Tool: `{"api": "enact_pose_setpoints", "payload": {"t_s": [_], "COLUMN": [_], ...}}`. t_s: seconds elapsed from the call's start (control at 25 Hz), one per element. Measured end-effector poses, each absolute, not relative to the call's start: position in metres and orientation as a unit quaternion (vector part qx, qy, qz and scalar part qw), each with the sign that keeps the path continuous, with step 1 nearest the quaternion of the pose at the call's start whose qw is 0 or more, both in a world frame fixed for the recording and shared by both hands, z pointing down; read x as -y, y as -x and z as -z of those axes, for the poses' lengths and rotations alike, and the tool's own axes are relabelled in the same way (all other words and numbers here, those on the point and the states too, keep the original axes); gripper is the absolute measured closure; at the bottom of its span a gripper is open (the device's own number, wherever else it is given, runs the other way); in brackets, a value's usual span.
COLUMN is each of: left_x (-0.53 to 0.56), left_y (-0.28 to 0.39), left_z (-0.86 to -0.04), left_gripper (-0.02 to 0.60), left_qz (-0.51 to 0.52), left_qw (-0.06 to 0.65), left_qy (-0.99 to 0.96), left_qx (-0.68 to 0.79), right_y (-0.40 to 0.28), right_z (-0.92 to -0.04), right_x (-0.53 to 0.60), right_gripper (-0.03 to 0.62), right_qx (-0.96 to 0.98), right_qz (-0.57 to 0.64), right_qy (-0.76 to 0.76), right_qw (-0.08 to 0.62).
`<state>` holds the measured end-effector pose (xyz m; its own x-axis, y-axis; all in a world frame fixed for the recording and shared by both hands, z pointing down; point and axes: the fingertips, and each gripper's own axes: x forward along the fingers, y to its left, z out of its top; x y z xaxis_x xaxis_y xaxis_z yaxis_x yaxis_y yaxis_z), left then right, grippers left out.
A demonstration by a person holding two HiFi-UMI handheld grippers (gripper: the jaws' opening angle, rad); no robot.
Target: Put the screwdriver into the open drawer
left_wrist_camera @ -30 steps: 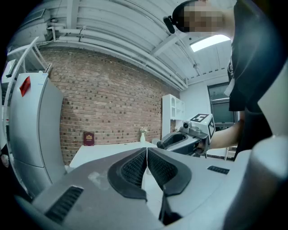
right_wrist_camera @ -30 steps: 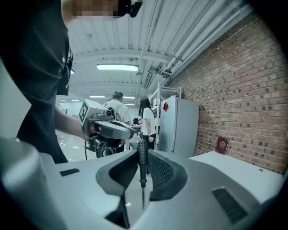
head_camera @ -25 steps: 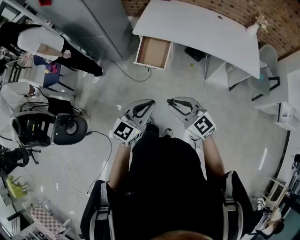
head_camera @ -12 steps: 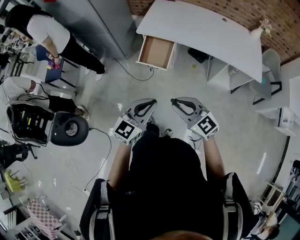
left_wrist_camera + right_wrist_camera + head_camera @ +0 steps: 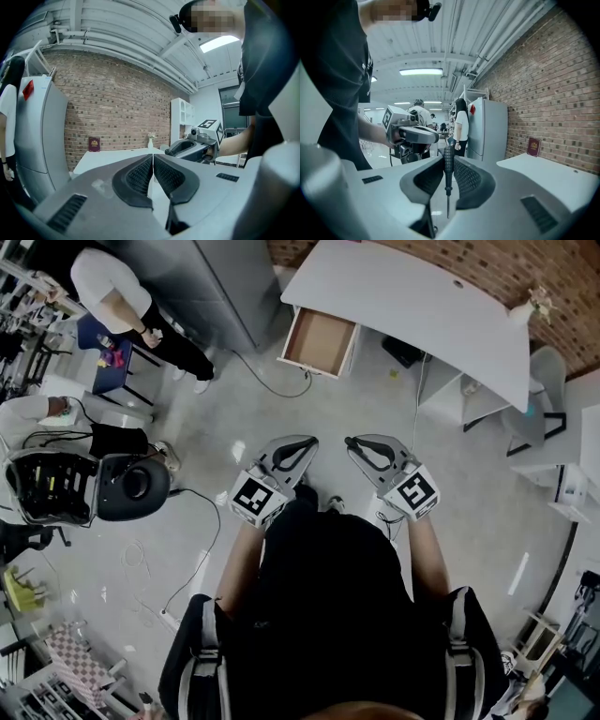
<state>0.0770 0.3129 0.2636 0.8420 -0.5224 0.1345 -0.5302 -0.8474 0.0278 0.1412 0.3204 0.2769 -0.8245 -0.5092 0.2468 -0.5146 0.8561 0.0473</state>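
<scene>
The screwdriver (image 5: 448, 176) is clamped by its ribbed handle in the right gripper (image 5: 361, 448), well apart from the white desk (image 5: 403, 306) and its open drawer (image 5: 321, 339); the left gripper (image 5: 298, 446) is closed on nothing. The clamp is best kept firm until the drawer is reached. The long axis is set along the pad seam, with the blade pointed back towards the gripper's body.

Light: bright, even, from ceiling lamp (image 5: 421, 71)
Glare: floor (image 5: 380, 158) shines below lamp
Edges: dark, curved corners
</scene>
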Motion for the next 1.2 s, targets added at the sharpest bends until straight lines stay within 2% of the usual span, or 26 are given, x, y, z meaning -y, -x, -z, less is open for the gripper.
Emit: {"api": "enact_pose_setpoints", "payload": {"t_s": [0.84, 1.2], "left_x": [-0.314, -0.291], "left_y": [-0.076, -0.046], "left_z": [-0.255, -0.275], "left_gripper": [0.565, 0.565], "left_qz": [-0.048, -0.047], "left_qw": [0.036, 0.052], "left_qy": [-0.956, -0.956], "left_qx": [0.286, 0.286], "right_y": [-0.133, -0.114], "right_z": [-0.278, -0.293], "right_x": [-0.32, -0.302], "right_gripper": [0.471, 0.471], "right_qx": [0.959, 0.952], "right_qz": [-0.008, -0.032], "right_qy": [-0.252, -0.26], "right_qw": [0.127, 0.157]}}
